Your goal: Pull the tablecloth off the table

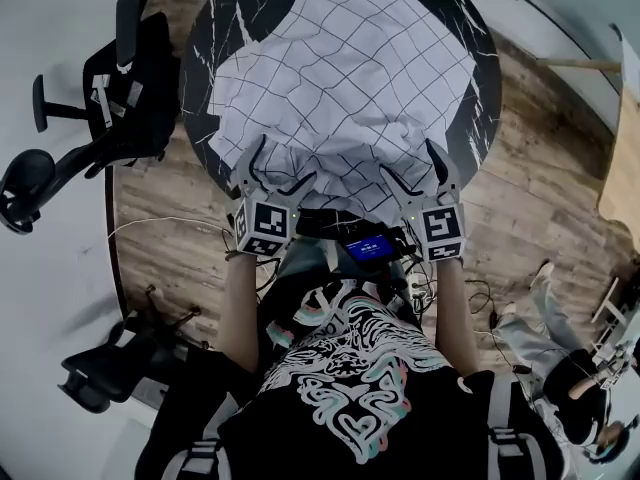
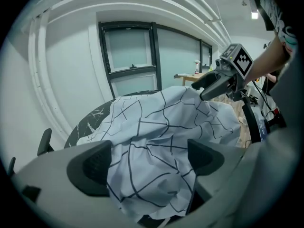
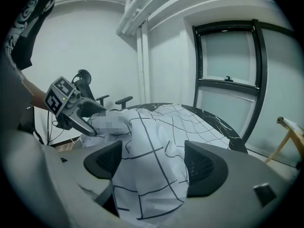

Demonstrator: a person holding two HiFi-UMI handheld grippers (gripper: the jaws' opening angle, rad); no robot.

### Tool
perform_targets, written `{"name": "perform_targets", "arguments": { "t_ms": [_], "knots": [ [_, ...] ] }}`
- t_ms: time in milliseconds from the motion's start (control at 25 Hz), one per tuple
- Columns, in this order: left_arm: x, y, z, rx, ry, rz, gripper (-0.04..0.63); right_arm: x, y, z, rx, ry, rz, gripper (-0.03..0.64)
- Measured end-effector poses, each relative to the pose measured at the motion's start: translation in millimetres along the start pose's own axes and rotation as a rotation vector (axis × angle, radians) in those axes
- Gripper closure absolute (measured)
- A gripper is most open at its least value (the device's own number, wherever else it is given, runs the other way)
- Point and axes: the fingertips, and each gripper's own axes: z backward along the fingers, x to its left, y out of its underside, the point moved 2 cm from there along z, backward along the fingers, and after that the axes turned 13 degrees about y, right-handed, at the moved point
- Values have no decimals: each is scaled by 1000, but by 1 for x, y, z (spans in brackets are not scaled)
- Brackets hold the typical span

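A white tablecloth with a thin black grid lies bunched on the round black marble table, its near edge hanging over the rim toward me. My left gripper stands open at the cloth's near left edge. In the left gripper view the cloth sags loosely between the spread jaws of that gripper. My right gripper is open at the near right edge. The right gripper view shows a fold of cloth draped between the wide jaws of the right gripper.
Black office chairs stand left of the table, and another lies lower left. Cables and a device with a blue screen sit on the wooden floor by my feet. A person sits at lower right, near wooden furniture.
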Motion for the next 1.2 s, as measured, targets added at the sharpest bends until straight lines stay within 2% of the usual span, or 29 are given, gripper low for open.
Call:
{"name": "perform_targets", "arguments": {
  "t_ms": [80, 320, 480, 1200],
  "knots": [
    [1, 3, -5, 25, -5, 5, 94, -2, -2, -5, -5, -3, 16, 212],
    [8, 9, -19, 76, -10, 40, 83, -5, 0, -20, 27, -43, 35, 206],
    [12, 10, -25, 95, -17, 36, 83, -7, 2, -28, 36, -62, 42, 206],
    [17, 24, -46, 123, 6, 96, 83, -3, 21, -55, 107, -124, 57, 202]
  ]
}}
